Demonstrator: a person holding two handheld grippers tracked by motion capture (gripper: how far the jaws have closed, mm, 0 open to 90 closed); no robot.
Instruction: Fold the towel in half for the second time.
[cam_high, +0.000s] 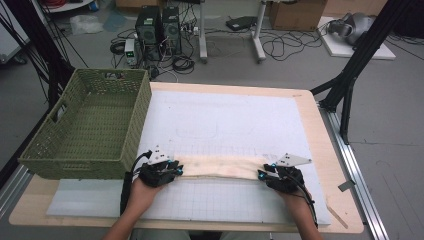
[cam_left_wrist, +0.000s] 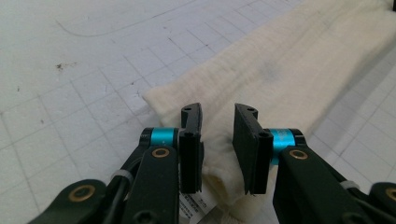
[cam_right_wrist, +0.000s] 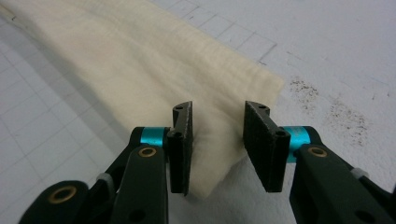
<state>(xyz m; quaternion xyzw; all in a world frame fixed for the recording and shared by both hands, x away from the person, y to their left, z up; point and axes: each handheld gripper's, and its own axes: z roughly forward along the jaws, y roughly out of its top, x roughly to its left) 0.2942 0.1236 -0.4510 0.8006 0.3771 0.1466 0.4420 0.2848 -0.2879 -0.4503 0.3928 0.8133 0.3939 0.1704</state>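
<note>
While the cream towel (cam_high: 220, 166) lies folded into a long narrow band across the near part of the white gridded mat (cam_high: 225, 125) on the tabletop (cam_high: 310, 102), a hand-held gripper sits at each of its ends: the left hand-held gripper (cam_high: 176, 169) at the band's 9 o'clock end and the right hand-held gripper (cam_high: 262, 175) at its 3 o'clock end. In the left gripper view the left hand-held gripper's jaws stand apart with the towel's end bunched between them and a white label just beside the left jaw; the fabric looks gathered but not clearly pinched, so I read it as released. In the right gripper view the right hand-held gripper (cam_right_wrist: 217, 144) is likewise released, its jaws straddling the towel's corner with a plain gap on either side. The step in hand seems to be gripping both ends for the next fold or a lift. To do it well, both sets of jaws should close over all layers together, well in from the edge, and the hands should move evenly so the band stays taut and straight. The green woven basket (cam_high: 132, 135) stands at 10 o'clock, well apart from the right end.
</note>
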